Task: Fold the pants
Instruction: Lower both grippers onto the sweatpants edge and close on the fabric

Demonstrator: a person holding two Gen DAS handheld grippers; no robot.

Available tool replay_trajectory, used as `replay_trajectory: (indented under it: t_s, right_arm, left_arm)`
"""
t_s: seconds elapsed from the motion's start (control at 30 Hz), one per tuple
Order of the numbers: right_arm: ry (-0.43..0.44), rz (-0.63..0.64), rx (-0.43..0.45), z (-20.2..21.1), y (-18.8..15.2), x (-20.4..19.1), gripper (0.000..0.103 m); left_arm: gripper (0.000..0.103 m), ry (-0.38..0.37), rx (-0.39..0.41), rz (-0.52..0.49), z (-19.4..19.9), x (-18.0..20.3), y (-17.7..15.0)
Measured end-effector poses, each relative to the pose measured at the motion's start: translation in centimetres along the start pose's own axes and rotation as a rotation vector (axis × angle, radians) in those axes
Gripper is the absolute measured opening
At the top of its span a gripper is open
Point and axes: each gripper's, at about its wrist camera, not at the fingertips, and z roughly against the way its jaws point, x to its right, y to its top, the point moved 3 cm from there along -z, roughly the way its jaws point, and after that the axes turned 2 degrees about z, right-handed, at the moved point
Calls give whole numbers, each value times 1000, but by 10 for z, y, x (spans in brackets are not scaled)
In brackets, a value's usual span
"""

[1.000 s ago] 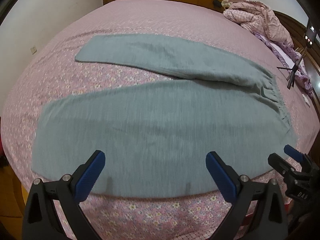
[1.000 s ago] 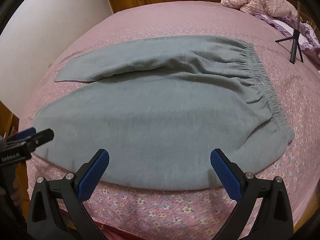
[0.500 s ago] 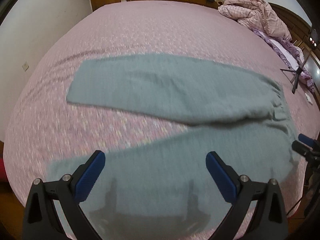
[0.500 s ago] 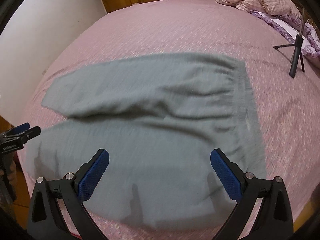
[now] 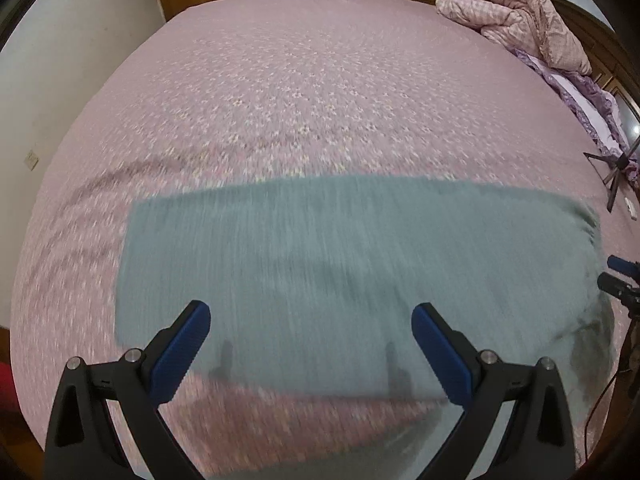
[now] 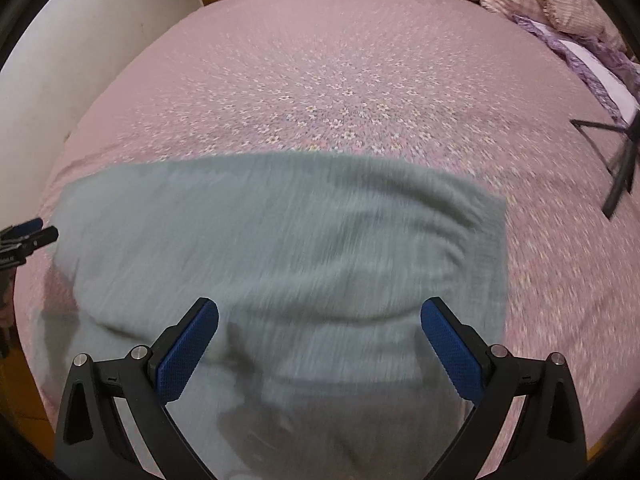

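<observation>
Hovering above a pink flowered bedspread (image 5: 304, 80), our left gripper (image 5: 311, 344) and right gripper (image 6: 319, 338) both hang with blue-padded fingers (image 6: 188, 354) spread wide, clamping nothing. We see the grey-green pants (image 5: 340, 264) lying blurred across the near half of the bed, beneath both tools. A crumpled pink quilt (image 5: 516, 24) sits at the far corner, a black tripod (image 5: 614, 168) stands at right.

Beyond the pants (image 5: 352, 264) the bed (image 5: 304, 92) lies bare and open, with only a quilt (image 5: 516, 20) and tripod (image 5: 614, 178) along its right edge.
</observation>
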Motion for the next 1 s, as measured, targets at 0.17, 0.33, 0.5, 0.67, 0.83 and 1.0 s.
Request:
replay_trajectory:
  t_s: [0.17,0.33,0.5,0.67,0.83,1.0]
  right_arm:
    - [-20,30,-29,-22,31,7,103]
    - [-37,73,-66,-49,62,14,103]
    - [-49,112,-105,-72,80,18,102]
    - [-36,171,-111,-91,86,21,103]
    - [-6,189,-126,-98,87,23,103]
    - [26,236,-107,-95,94,19,74]
  left_arm:
    - [102,16,-7,-48,-28,-8,30]
    - [102,29,-31,-79,-59,-22,54]
    - [102,13,-45,-145,-83,-29,72]
    - [103,-56,-51,-229,-97,-28,81]
    - [101,-70,-57,-261,-104,-29,91]
    - [53,-116,-41,-238,-93,-4,88]
